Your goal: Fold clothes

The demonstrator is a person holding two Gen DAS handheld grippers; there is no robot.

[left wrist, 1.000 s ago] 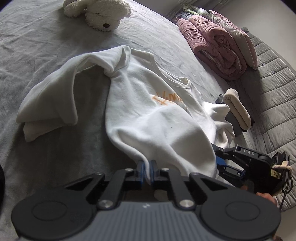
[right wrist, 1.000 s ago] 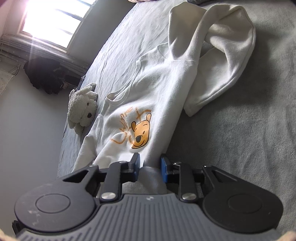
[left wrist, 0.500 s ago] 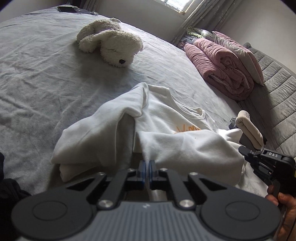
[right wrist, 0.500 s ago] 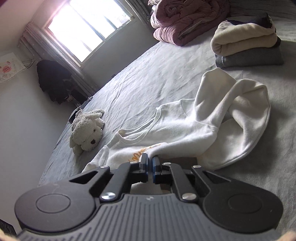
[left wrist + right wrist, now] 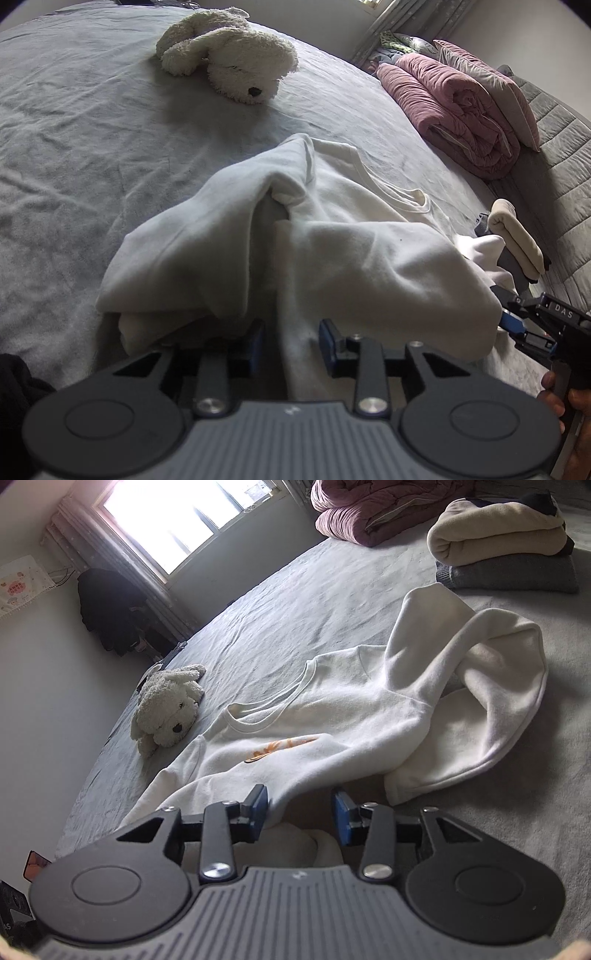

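Observation:
A white sweatshirt (image 5: 351, 258) with an orange print (image 5: 280, 747) lies on the grey bed (image 5: 74, 155), its lower part folded up over the chest and both sleeves bunched at the sides. My left gripper (image 5: 291, 347) is open, and the folded hem lies loose between its blue pads. My right gripper (image 5: 301, 814) is open too, with the other hem corner resting between its fingers. In the left wrist view the right gripper (image 5: 517, 321) shows at the right edge beside the cloth, held by a hand (image 5: 569, 406).
A white plush dog (image 5: 229, 55) lies beyond the sweatshirt. A stack of folded clothes, cream on grey (image 5: 498, 542), sits near the sweatshirt's far sleeve. A rolled pink quilt (image 5: 454, 110) and pillows lie by the grey headboard (image 5: 561, 155). Dark clothing (image 5: 110, 613) hangs under the window.
Both grippers carried the hem forward over the sweatshirt's chest, then opened and let it go; the print is now mostly covered.

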